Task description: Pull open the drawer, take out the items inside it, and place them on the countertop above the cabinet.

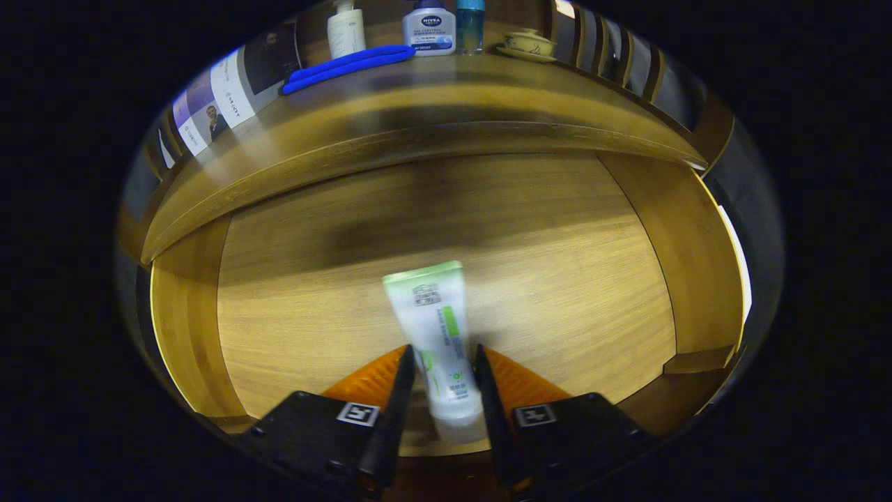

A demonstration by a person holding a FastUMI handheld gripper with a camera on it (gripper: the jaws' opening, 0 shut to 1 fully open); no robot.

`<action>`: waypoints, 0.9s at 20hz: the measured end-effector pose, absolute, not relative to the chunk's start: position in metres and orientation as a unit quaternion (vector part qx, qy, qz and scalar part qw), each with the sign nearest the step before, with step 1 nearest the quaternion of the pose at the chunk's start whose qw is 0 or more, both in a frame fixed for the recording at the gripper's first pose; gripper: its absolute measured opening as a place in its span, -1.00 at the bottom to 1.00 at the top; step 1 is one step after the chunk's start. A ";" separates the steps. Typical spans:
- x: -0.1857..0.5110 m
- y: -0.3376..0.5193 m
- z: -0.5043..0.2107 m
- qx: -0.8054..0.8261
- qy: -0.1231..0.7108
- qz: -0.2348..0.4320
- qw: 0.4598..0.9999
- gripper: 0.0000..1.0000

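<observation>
Tongs (443, 369) clamping tube (437, 328) above drawer (557, 279).

A wooden countertop (418, 104) is spanning above the open drawer (446, 230). Along its far side a folded blue cloth (348, 66) is lying; right of the cloth a white pump bottle (346, 29), a white tube-jar (429, 28), a blue bottle (471, 24) and a lidded cup on a saucer (528, 45) are standing. The gripper's (443, 369) fingers are closing on a white-green tube (435, 328) over the drawer's bare floor.
</observation>
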State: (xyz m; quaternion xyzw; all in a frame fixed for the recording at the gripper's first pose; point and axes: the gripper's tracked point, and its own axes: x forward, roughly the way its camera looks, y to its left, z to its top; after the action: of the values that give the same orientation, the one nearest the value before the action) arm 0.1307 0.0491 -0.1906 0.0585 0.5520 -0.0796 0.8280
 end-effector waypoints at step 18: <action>0.124 0.031 -0.127 0.097 0.411 -0.111 0.899 -0.45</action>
State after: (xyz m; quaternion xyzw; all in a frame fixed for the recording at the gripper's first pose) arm 0.1244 0.0307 -0.1273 0.0974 0.4115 -0.1112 0.8994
